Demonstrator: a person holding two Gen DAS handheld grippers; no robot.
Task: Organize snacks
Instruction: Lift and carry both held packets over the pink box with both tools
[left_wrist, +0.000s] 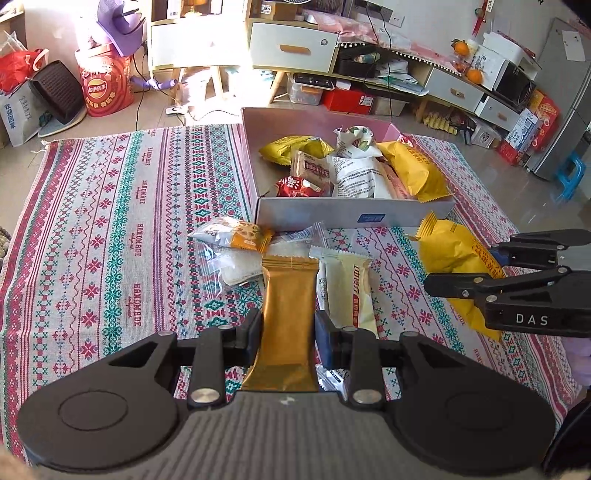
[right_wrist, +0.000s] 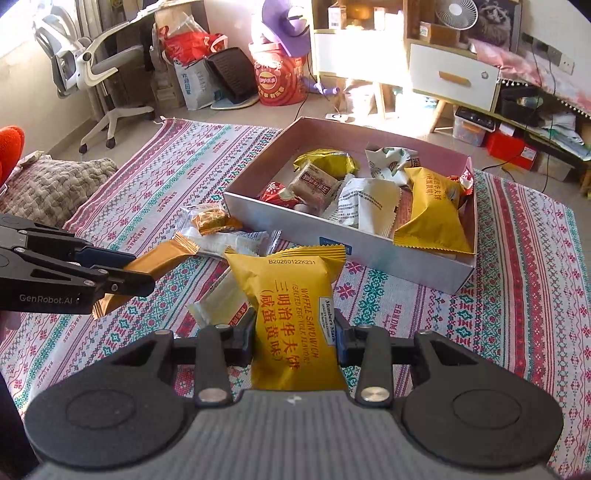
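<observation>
The left tool (left_wrist: 288, 326) grips a light, crinkly gold bar (left_wrist: 288, 291) mid-length; the right tool (right_wrist: 295, 334) clamps a puffy, crushable yellow packet (right_wrist: 295, 310).

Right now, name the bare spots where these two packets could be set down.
Inside the box, only the far-left corner behind the gold round packet shows bare floor; the rest is piled. The striped cloth left of the box is bare. The cloth along the box's near wall is crowded with loose snacks.
</observation>
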